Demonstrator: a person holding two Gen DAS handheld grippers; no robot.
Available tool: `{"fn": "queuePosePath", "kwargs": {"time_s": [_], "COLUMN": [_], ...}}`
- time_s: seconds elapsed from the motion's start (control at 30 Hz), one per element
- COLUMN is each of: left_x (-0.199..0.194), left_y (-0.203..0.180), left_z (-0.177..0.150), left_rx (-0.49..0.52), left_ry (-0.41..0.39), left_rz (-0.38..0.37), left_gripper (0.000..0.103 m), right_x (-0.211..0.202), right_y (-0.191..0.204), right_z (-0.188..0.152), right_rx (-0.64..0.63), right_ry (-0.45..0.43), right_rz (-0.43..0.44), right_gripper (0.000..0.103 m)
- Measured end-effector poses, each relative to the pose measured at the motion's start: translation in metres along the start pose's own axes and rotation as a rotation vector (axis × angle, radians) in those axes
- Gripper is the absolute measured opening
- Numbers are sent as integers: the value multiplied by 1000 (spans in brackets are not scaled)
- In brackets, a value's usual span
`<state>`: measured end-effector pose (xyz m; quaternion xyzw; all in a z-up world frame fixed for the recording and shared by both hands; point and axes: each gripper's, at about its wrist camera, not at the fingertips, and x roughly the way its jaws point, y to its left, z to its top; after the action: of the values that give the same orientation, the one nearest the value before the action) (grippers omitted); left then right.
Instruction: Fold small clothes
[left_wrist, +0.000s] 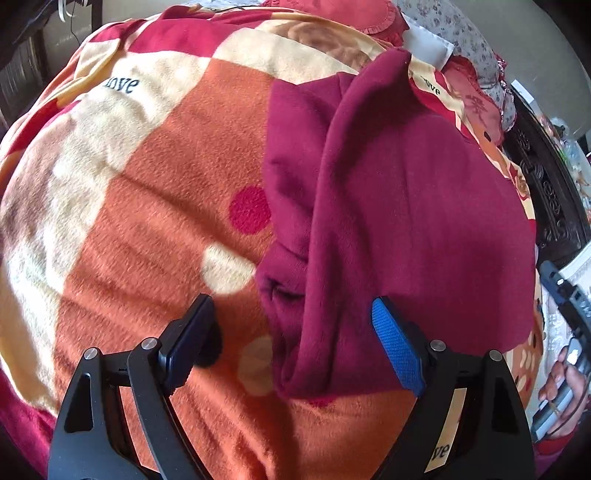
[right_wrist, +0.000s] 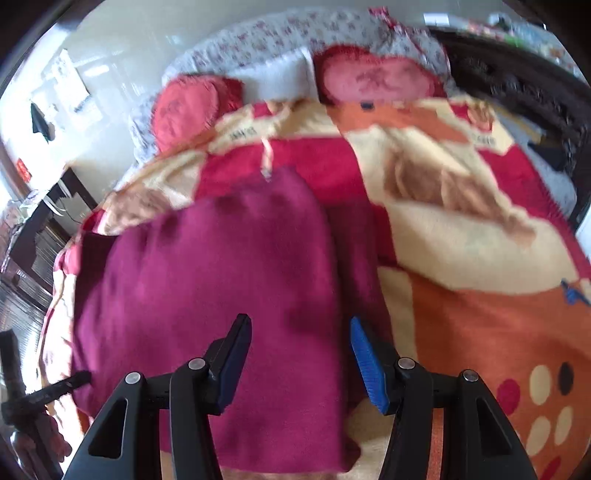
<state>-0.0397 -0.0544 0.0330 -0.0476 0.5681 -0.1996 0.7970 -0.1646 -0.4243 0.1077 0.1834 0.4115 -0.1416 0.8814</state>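
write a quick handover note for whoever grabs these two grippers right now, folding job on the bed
Left gripper: open, holding nothing, over the maroon garment's near bunched edge.
Right gripper: open, holding nothing, above the garment.
The garment lies on the orange patterned blanket, partly folded: one side is flapped over the middle, with a raised ridge.
Left to do: flatten the ridge and finish the remaining folds.

The right hand-held gripper (right_wrist: 301, 360) hung with jaws apart over a folded maroon garment (right_wrist: 221, 280) lying on the orange patterned blanket (right_wrist: 480, 314), two red pillows (right_wrist: 376, 79) at the bed's head.
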Motion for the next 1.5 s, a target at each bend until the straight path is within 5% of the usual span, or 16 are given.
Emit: {"fn": "queuePosePath", "kwargs": {"time_s": [0.13, 0.3, 0.53, 0.8, 1.0, 1.3, 1.5], "left_x": [-4, -6, -4, 1, 0, 3, 2], "left_y": [7, 12, 13, 6, 11, 15, 14], "left_z": [-10, -17, -20, -18, -20, -18, -18], "left_rx": [19, 28, 49, 49, 52, 52, 59], "left_ry": [6, -3, -6, -18, -16, -17, -25], "left_rz": [38, 56, 75, 61, 43, 41, 48], "left_gripper": [87, 87, 88, 88, 88, 88, 88], "right_x": [-17, 9, 57, 73, 110, 153, 139], "right_y": [38, 102, 159, 233, 275, 300, 285], "right_z": [6, 2, -5, 16, 41, 46, 51], "right_rx": [-73, -209, -263, -386, -418, -454, -349], "right_ry": [-24, 78, 155, 100, 99, 138, 199], "right_rz": [146, 318, 344, 369, 307, 217, 324], "right_gripper": [53, 53, 53, 47, 42, 41, 48]}}
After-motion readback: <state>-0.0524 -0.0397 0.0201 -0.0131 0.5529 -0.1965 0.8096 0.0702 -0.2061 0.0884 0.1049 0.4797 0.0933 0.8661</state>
